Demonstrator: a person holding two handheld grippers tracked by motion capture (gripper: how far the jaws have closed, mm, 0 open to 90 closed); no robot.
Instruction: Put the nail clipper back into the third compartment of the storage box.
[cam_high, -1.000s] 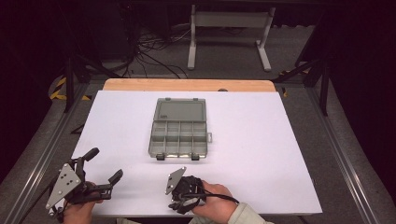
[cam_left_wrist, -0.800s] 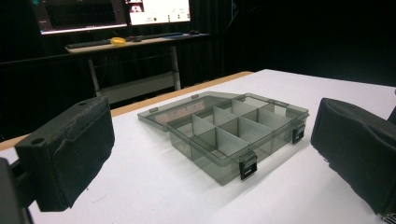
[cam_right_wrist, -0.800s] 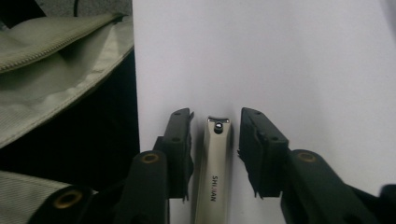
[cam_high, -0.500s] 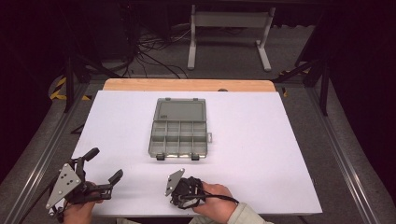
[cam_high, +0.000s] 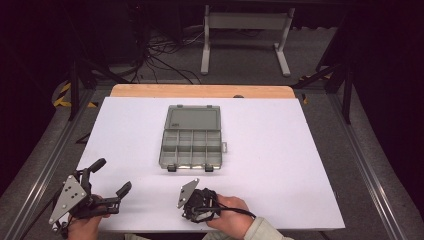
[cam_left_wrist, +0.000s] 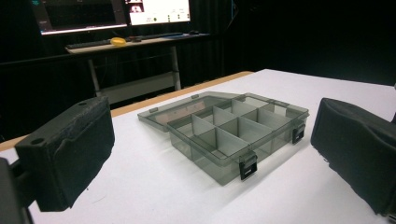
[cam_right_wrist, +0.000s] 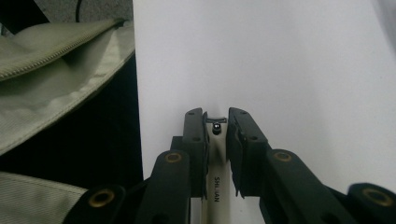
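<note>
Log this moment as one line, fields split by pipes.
left gripper: open, empty | right gripper: shut on nail clipper at near table edge | compartment box: lid open, mid-table, untouched

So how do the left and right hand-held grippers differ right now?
The left hand-held gripper is open and holds nothing; the right hand-held gripper is shut on a pale nail clipper. The left faces the open organizer box; the right points at the bare white table. Both sit near the table's front edge.
</note>
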